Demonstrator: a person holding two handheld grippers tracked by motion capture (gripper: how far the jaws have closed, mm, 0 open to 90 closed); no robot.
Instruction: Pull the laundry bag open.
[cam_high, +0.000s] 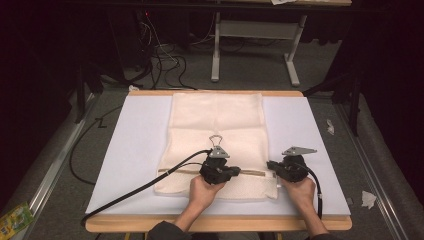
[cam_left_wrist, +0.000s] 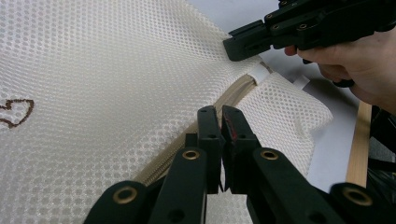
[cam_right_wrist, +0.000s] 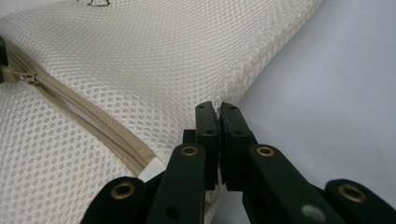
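Your left gripper (cam_left_wrist: 220, 116) is clenched on the zipper (cam_left_wrist: 219, 105) pull, I judge; your right gripper (cam_right_wrist: 218, 112) pinches the bag (cam_high: 216, 125) edge. The bag lies mid-table, toward the near edge. Next: draw the pull along, keeping the edge taut.

- Room's pretty dark all round, light falling mostly on the wooden table (cam_high: 215, 223) with its pale sheet (cam_high: 135, 145) on top.
- Grey carpet floor (cam_high: 250, 70).
- White metal table legs (cam_high: 216, 50) at the back.
- Tangle of black cables (cam_high: 165, 62) back left.
- Paper scraps (cam_high: 368, 199) on the right, a green packet (cam_high: 15, 219) bottom left.
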